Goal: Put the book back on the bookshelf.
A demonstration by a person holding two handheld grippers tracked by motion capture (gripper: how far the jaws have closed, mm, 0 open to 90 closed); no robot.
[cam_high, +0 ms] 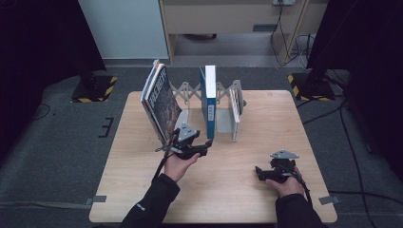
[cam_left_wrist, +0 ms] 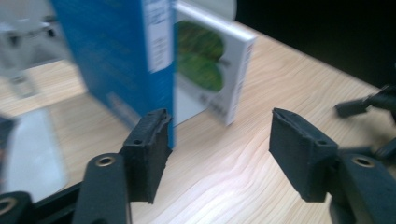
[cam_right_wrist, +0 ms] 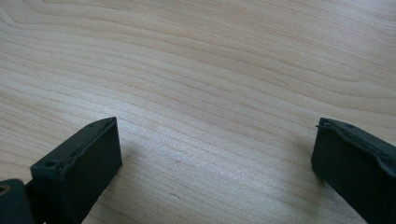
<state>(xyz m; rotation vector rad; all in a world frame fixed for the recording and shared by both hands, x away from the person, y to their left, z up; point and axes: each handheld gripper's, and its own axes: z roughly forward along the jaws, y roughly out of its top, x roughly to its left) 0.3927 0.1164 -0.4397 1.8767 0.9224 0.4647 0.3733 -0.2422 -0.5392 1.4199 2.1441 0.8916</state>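
Bare worktop (cam_high: 237,190) lies open between the left claw (cam_high: 209,145) and right claw (cam_high: 259,172), and across the near half. At the back stand three obstacles: a leaning book (cam_high: 160,102), an upright blue book (cam_high: 208,99) and a white book (cam_high: 235,114), with narrow gaps between them. Nothing stands between the left claw's parted jaws.

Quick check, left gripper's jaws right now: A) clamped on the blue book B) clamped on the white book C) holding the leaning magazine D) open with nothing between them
D: in the left gripper view the left gripper has its jaws apart over bare table, and the blue book stands just beyond them, not gripped.
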